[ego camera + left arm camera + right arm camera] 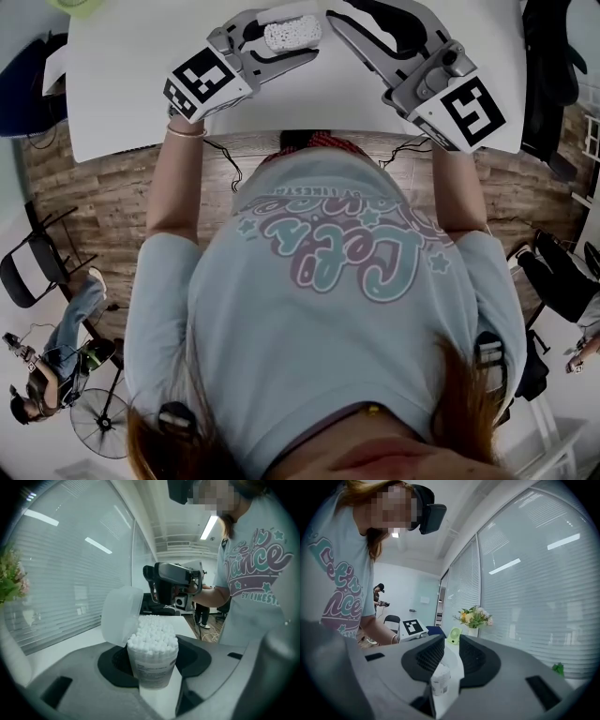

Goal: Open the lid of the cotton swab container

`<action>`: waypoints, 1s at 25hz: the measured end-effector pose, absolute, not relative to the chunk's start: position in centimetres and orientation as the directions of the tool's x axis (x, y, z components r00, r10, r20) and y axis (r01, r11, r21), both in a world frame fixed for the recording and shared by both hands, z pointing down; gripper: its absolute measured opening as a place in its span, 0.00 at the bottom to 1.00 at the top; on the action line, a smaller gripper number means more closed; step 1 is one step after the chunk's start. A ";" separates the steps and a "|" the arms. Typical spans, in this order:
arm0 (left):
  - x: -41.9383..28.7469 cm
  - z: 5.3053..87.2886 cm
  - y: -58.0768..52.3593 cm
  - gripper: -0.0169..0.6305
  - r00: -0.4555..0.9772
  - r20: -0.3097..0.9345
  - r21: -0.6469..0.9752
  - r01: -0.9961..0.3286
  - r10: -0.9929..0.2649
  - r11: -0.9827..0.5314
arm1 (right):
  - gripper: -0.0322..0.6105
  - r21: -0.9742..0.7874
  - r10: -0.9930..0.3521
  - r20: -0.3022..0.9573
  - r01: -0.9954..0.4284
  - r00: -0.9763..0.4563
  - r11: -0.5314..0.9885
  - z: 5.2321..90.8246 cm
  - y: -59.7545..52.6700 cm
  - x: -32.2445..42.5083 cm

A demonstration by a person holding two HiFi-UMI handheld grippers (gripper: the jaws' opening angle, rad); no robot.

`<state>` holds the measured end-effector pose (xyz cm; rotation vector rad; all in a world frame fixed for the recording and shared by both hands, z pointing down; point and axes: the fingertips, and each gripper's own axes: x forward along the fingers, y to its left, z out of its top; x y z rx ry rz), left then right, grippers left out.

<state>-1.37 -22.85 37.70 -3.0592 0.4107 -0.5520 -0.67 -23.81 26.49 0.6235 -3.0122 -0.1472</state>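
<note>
Head view, top centre: the left gripper [298,37] pinches the cotton swab container [286,30], with the right gripper [347,14] just to its right. Left gripper view: the container stands upright, its lid [121,616] already flipped up at upper left. Right gripper view: the jaws are slightly spread and empty, with the container low centre, straight ahead.

Container [152,667] label print illegibly small.

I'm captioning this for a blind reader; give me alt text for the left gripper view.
A cotton swab container, packed with white swabs, sits gripped between the left gripper's jaws with its translucent lid flipped open to the left. Behind it are the right gripper and a person in a pale T-shirt.
</note>
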 end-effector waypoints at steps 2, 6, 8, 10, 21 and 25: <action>-1.6 38.6 -23.4 0.33 0.894 0.353 -0.050 -0.275 -0.275 -0.960 | 0.21 0.099 -0.396 0.047 -0.390 -0.917 0.915 26.9 -23.9 -0.8; -0.9 39.4 -23.9 0.33 0.885 0.358 -0.061 -0.294 -0.296 -0.954 | 0.21 0.088 -0.402 0.056 -0.396 -0.914 0.914 27.3 -23.9 -0.1; -0.6 39.8 -24.3 0.33 0.881 0.357 -0.070 -0.306 -0.310 -0.950 | 0.21 0.087 -0.405 0.062 -0.400 -0.912 0.913 27.6 -24.0 0.1; -0.5 40.4 -24.7 0.33 0.878 0.358 -0.075 -0.313 -0.318 -0.947 | 0.21 0.086 -0.408 0.069 -0.402 -0.910 0.912 28.0 -24.0 0.3; -0.8 43.8 -25.8 0.33 0.861 0.385 -0.065 -0.333 -0.331 -0.941 | 0.20 0.046 -0.411 0.109 -0.408 -0.905 0.912 30.1 -24.5 0.5; -0.6 44.9 -25.8 0.33 0.856 0.399 -0.062 -0.333 -0.329 -0.941 | 0.20 0.038 -0.411 0.112 -0.409 -0.905 0.912 30.5 -24.6 0.5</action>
